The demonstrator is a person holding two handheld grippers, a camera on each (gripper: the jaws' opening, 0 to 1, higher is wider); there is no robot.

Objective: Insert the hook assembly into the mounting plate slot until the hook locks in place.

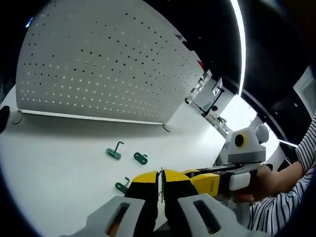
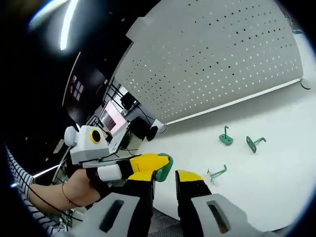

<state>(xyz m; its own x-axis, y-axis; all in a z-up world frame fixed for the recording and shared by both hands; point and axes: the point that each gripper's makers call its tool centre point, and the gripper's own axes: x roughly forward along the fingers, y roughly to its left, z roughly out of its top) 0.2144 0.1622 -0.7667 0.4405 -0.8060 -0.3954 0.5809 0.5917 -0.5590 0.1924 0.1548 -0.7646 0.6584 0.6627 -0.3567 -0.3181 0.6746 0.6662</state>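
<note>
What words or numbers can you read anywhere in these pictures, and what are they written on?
There are none that can be read.
The yellow block on the hand-held gripper coming in from the right in the left gripper view has tiny dark marks: too small to read.
The lit computer screen in the background: too blurred to read.
The white perforated metal board: no writing.

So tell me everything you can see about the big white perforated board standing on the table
The big white perforated board stands upright on the white table, beyond three small green hooks. It looks like painted sheet metal, its face dotted with regular rows of small round holes. A pale strip runs along its bottom edge and small dark wire feet show at its lower corners. No hooks hang on it; neither gripper touches it.
</note>
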